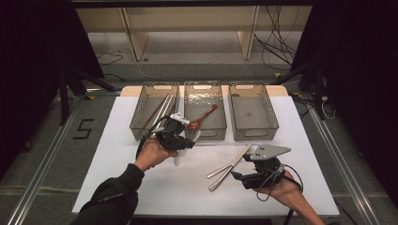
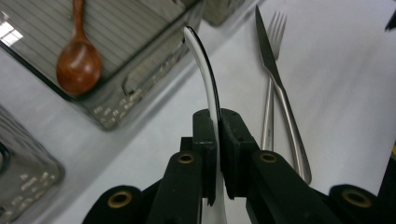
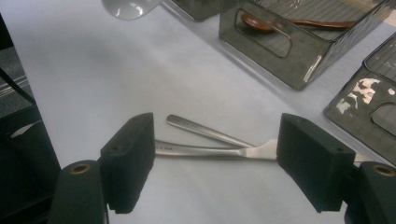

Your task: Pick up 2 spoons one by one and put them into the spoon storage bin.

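Left tongs (image 2: 217, 154) pinching white spoon (image 2: 205, 70), handle pointing toward middle bin (image 2: 140, 79); right tongs (image 3: 215, 163) spread.

Floor marking
A black digit "5" (image 1: 83, 129) is taped on the grey floor (image 1: 56, 154) (left of the table).

Three bins (image 1: 205, 110), two spoons (image 1: 202, 117)

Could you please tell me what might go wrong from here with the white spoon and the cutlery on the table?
The left gripper pinches the thin white spoon edge-on, so it might twist or slip out. The right gripper, open, straddles the crossed knife and fork; closing could catch both.
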{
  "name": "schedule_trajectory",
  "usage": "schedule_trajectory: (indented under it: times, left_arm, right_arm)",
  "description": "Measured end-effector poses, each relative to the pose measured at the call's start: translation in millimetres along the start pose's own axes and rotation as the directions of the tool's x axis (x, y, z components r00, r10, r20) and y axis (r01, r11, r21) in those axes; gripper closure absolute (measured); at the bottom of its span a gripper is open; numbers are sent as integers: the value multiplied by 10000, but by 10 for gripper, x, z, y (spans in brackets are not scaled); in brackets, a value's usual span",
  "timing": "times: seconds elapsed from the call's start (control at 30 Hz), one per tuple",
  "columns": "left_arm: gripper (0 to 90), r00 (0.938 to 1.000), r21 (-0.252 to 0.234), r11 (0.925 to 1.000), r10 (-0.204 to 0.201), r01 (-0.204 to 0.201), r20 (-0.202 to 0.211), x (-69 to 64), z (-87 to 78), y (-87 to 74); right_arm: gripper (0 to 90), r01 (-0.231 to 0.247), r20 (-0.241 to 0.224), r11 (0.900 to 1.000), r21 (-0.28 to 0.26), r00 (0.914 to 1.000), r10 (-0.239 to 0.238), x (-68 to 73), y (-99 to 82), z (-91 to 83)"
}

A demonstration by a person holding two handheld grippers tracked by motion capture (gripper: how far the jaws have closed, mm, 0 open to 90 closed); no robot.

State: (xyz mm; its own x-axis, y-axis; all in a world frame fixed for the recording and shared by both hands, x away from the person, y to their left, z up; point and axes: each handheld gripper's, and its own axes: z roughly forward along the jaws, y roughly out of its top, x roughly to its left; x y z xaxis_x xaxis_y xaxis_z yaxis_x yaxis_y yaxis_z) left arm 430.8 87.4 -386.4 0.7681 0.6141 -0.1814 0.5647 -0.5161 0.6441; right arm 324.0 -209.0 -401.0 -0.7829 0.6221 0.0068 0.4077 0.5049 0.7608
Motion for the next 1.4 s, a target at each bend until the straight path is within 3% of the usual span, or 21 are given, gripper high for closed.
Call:
schedule_trajectory:
  times: [0.83,1.2,1.4]
  left_arm:
    - [850,9943,-746,9970,-283,207,-1024,344,58,693]
    - [850,9930,-967,9946,-489,385,-1079,494,186,820]
    - [849,9872,-973,9930,-801,669,-1382,629,285,830]
  right_arm:
    - [289,-63,-17,10000,-56,10000,63,-15,-7,-8]
    - [289,-57,-38,10000,-39,10000,57,-15,-7,-4]
    - [290,-60,-32,10000,-60,10000,59,-17,-9,-7]
